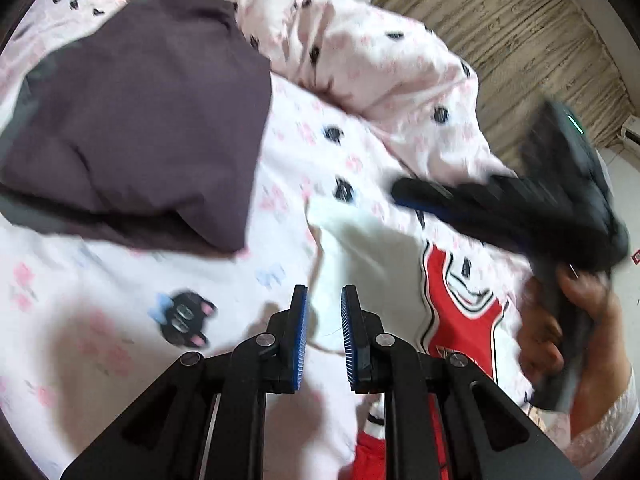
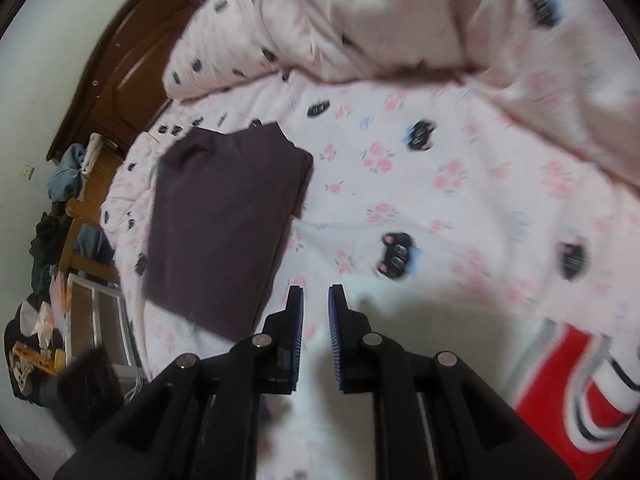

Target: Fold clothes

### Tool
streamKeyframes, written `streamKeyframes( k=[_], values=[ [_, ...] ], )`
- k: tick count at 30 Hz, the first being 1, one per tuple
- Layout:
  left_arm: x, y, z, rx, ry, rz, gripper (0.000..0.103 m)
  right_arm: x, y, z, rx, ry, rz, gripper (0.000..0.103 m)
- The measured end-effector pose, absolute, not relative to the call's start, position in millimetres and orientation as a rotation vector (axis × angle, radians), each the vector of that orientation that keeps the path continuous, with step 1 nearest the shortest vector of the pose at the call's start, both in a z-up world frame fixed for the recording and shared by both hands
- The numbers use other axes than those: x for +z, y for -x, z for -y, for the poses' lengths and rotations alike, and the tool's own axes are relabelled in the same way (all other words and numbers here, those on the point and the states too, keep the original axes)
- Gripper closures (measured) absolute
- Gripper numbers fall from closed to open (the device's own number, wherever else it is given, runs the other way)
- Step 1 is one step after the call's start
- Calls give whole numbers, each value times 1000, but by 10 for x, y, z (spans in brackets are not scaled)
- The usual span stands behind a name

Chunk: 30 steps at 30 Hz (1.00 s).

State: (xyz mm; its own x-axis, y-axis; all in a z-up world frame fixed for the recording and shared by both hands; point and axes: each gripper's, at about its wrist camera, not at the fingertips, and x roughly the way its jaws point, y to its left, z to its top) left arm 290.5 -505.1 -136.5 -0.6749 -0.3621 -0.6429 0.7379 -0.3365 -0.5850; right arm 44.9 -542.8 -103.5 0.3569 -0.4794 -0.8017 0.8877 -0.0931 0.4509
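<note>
A white shirt (image 1: 372, 264) with a red jersey print (image 1: 460, 304) lies on the bed. My left gripper (image 1: 324, 292) stands at its left edge, jaws narrow, with white cloth caught between the blue pads. In the right wrist view the same shirt (image 2: 420, 340) spreads below my right gripper (image 2: 316, 292), and a strip of white fabric runs between its pads. The red print (image 2: 560, 380) shows at the lower right. In the left wrist view the right gripper (image 1: 400, 194) is blurred, held by a hand (image 1: 580, 312).
A folded dark purple garment (image 1: 140, 120) (image 2: 224, 216) lies on the floral sheet (image 2: 440, 180) to the left. A bunched pink duvet (image 1: 380, 60) (image 2: 400, 12) fills the far side. Left of the bed are a wooden headboard (image 2: 132, 60), a chair with clothes (image 2: 80, 184) and floor clutter (image 2: 32, 360).
</note>
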Motion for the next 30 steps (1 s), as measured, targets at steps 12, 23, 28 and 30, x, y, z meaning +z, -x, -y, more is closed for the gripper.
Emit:
streamKeyframes(
  k=[12,23,28,30],
  values=[
    [-1128,-2506,4652,-2282,-524,-1117,82,-464,232,3312,-1525,-1052,-365,64],
    [-1002,-1721,3947,-2496,-645,-946,78,-808,1544,1681,-1871,-1245,-138,64],
    [-1065,-1471,3775,-2510,-692,-854,61,-1127,1943,1383,-1893,-1306,-7,64],
    [-1098,-1400,3743,-2510,-711,-836,61,-1250,2045,1339,-1881,-1319,30,63]
  ],
)
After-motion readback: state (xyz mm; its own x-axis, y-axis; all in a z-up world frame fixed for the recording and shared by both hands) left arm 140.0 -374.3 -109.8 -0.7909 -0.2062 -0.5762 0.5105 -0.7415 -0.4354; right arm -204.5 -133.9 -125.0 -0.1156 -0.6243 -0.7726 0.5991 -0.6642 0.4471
